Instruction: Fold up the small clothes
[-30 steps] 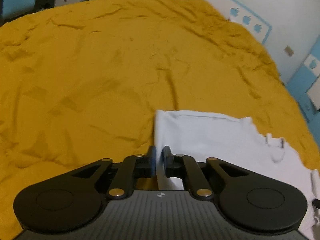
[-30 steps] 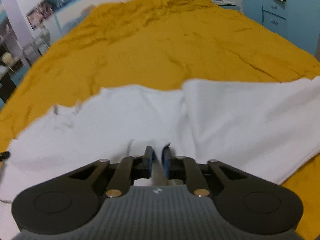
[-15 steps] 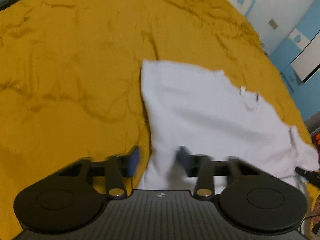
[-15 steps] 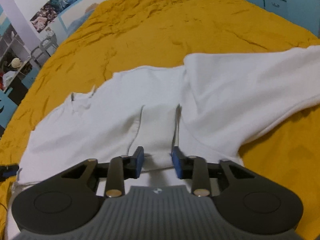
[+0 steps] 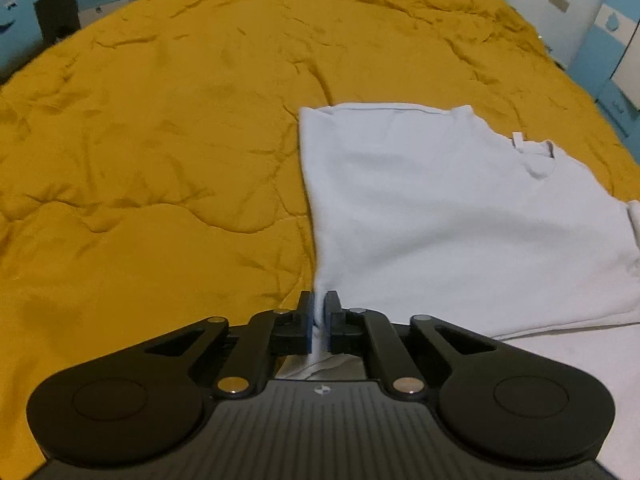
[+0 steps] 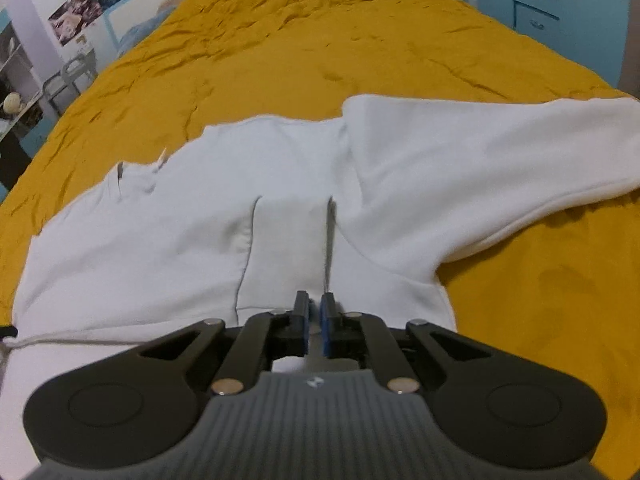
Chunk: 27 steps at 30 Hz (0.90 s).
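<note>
Garment: a white garment (image 5: 460, 216), pale and soft, lies spread on a mustard-yellow bedcover (image 5: 160, 152). It looks like a small sweatshirt, though the exact kind cannot be told.
Garment layout: in the right wrist view the body (image 6: 192, 216) lies flat at centre and left; a wide sleeve (image 6: 480, 160) runs off to the right, its lower edge curling over the bedcover (image 6: 540, 300).
Garment detail: a small loop and tag (image 5: 534, 152) sit at its far edge in the left wrist view; two seam lines frame a narrow panel (image 6: 288, 248) just ahead of the right tool.
Left gripper: the left gripper (image 5: 319, 322) points steeply down at the garment's near left corner. Its blue pads (image 5: 307, 324) pinch a raised ridge of white cloth, jaws closing tight on it.
Right gripper: the right gripper (image 6: 314, 326) also tilts steeply down, over the near edge of the body. Its jaws are drawn fully together, and a thin bit of white cloth shows between the blue pads (image 6: 326, 328).
Surroundings: blue furniture (image 6: 536, 4) and a wall poster (image 6: 92, 0) stand beyond the bed.
</note>
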Each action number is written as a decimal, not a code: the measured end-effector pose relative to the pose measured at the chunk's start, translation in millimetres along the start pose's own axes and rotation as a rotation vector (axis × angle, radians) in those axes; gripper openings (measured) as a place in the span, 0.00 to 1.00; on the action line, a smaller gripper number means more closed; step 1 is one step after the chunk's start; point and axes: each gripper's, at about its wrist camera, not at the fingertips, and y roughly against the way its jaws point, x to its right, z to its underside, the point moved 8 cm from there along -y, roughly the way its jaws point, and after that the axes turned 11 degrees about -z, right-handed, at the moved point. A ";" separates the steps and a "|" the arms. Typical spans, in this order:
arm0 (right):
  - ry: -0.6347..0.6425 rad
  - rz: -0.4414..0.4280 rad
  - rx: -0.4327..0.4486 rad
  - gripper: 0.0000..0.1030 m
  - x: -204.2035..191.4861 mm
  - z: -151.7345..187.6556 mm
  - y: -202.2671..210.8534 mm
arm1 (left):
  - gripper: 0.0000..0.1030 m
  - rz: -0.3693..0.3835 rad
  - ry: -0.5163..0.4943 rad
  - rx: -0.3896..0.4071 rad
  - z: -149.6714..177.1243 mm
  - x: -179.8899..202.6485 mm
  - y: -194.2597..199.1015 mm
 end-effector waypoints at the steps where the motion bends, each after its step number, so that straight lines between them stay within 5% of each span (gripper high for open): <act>1: 0.004 0.016 0.004 0.01 0.1 -3.0 4.5 | 0.14 -0.016 -0.005 0.006 0.2 -2.1 5.3; 13: -0.002 0.078 0.113 0.18 69.6 -38.3 98.1 | 0.39 0.021 -0.028 0.177 -23.1 36.5 85.1; 16: -0.040 0.107 0.156 0.35 101.3 -51.7 125.5 | 0.51 0.044 -0.035 0.198 -28.0 56.9 89.5; 21: -0.128 0.197 0.234 0.54 168.3 -72.3 163.6 | 0.64 0.053 -0.018 0.203 -25.8 81.1 80.6; 27: -0.254 0.233 0.328 0.55 254.8 -85.9 195.3 | 0.70 0.030 0.016 0.141 -14.6 93.2 58.2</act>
